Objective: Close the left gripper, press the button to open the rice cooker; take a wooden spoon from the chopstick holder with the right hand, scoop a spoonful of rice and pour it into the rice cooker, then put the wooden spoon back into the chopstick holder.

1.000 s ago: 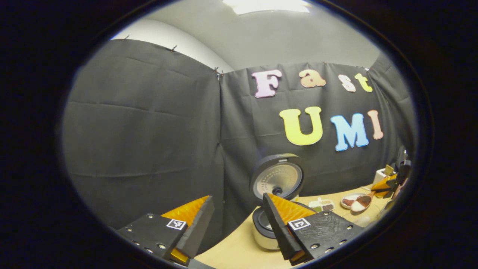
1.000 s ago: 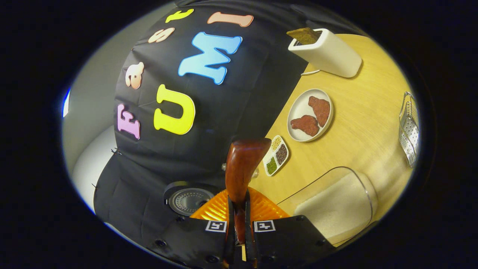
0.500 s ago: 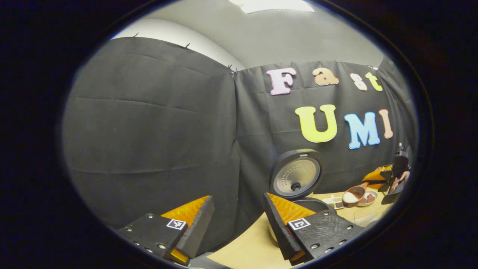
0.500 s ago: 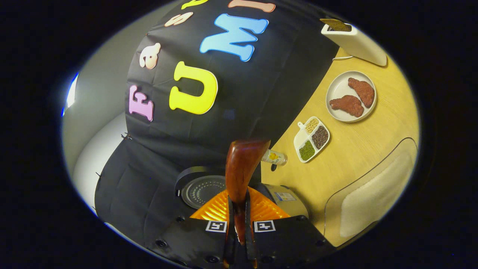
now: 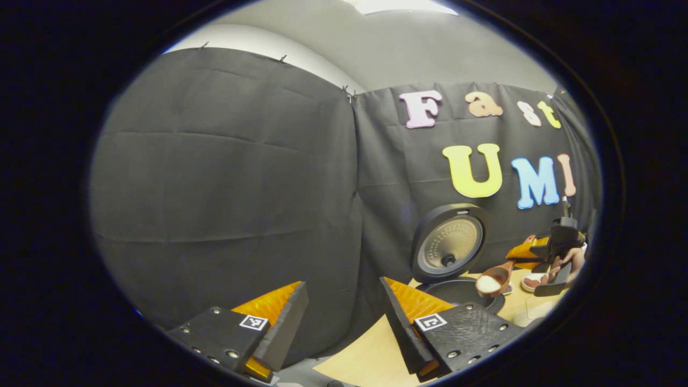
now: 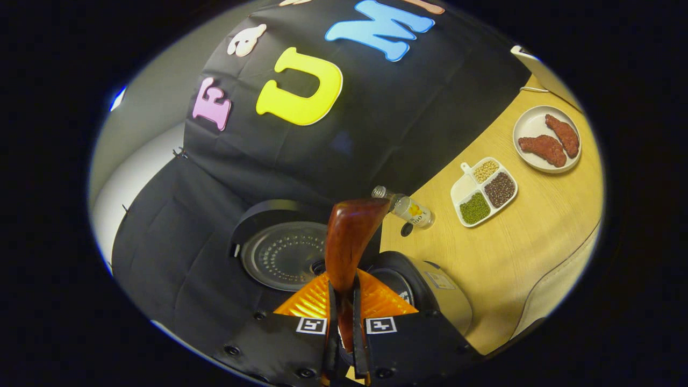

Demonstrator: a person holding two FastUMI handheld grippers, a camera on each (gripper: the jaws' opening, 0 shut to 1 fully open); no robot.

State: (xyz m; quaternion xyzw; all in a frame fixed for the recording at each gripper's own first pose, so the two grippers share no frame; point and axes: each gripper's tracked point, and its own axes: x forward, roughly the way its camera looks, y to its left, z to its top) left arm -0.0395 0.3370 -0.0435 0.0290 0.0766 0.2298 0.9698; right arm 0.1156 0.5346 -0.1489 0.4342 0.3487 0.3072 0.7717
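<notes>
Wooden spoon [image 6: 349, 242] clamped between right gripper [image 6: 344, 322] fingers; left gripper [image 5: 344, 333] fingers apart.

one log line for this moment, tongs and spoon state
left tongs: open, idle | right tongs: shut on wooden spoon | spoon load: rice | rice cooker: lid open | pour: not yet

rice cooker [image 6: 430, 293] pot hidden behind the right claw [image 6: 346, 322], toaster [image 6: 543, 72] cut by the edge
</notes>
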